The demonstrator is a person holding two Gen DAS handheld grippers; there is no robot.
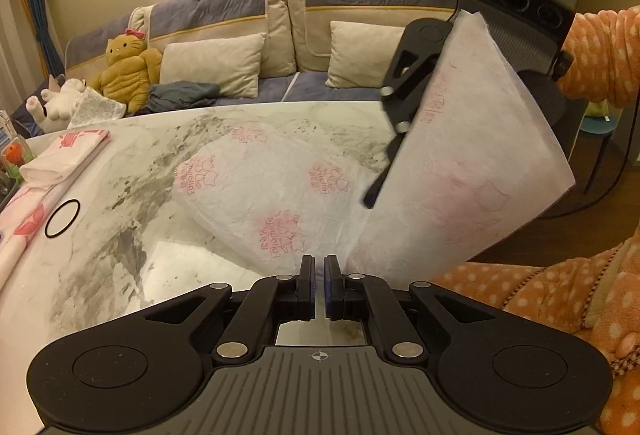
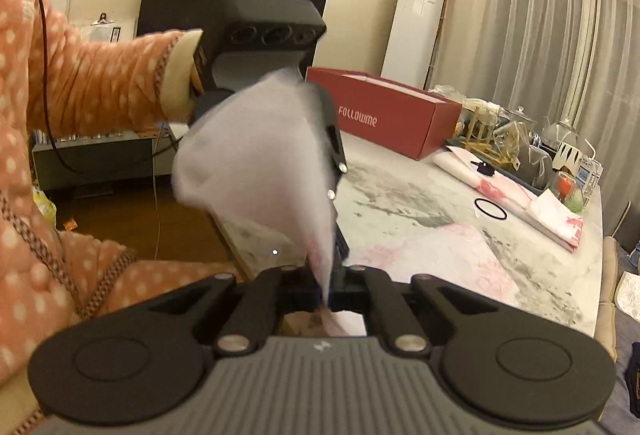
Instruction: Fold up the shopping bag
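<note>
Both grippers, left [image 1: 319, 271] and right [image 2: 328, 287], pinch our bag [image 1: 472, 171] tight, lower centre. It's thin, floppy stuff, so we'd grab edges.

We note warm, dim indoor light; glare on the wall at 12 o'clock in the right view; the raised bag [image 2: 256, 163] motion-blurred; fisheye bending at edges.

At my ten o'clock a black ring [image 1: 62, 218] lies flat on the marble table [image 1: 120, 235], beside a folded pink-printed cloth [image 1: 66, 155]. Beyond, at twelve, a cat plush [image 1: 126, 69] slumps on the sofa [image 1: 224, 11]. A red box [image 2: 394, 115] sits at one o'clock.
</note>
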